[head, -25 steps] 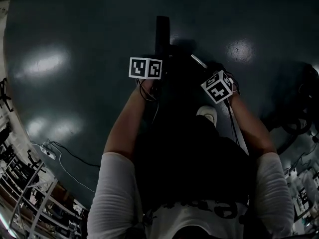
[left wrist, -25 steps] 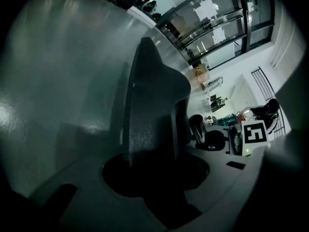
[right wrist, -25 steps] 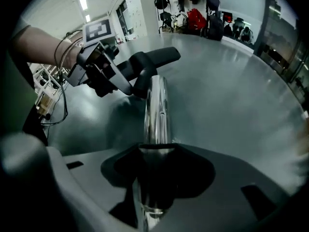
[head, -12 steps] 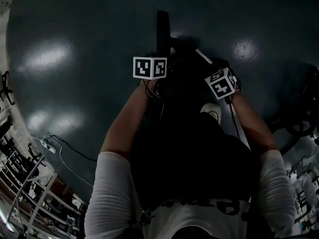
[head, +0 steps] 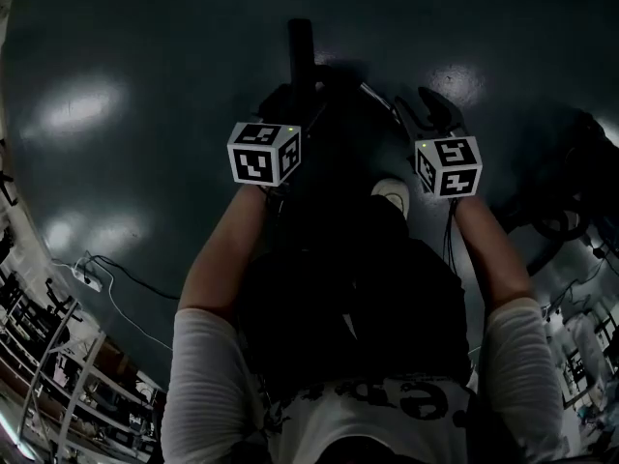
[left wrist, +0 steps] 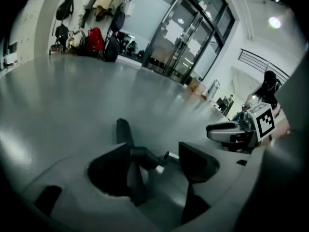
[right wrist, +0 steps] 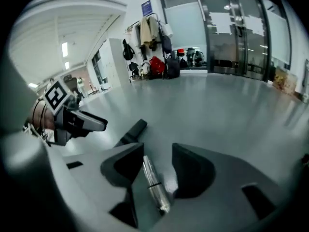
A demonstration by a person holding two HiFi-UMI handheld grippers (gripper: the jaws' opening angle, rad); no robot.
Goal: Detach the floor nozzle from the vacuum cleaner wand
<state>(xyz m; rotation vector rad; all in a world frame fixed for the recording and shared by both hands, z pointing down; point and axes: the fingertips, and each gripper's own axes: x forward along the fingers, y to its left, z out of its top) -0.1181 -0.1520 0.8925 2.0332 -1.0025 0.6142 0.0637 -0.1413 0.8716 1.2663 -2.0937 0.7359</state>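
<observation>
head view: the floor nozzle lies as a dark bar on the glossy floor. the left gripper sits just behind the nozzle, on the person's side. the right gripper is off to the nozzle's right and a little nearer the person. a thin bright stretch of the wand runs from behind the nozzle toward the right gripper. it is too dark here to read either gripper's jaws.

left gripper view: this gripper's jaws stand apart, clamping nothing. the nozzle's black neck crosses the gap from the left jaw's side, with the nozzle body upright just beyond it. a short silver end shows right behind the neck. i cannot tell whether that joint is seated or already parted.

right gripper view: the jaws are spread here too. the silver wand tube lies between them, close against the left jaw and apart from the other. the nozzle is ahead and to the left, past the tube's far end.

as i judge it, the step in hand is getting a hold on each side of the joint, and no pull has begun. the next move calls for the left jaws to close on the neck and the right jaws on the tube. then the two should be drawn straight apart along the tube's line, with any catch behind the nozzle released first.
</observation>
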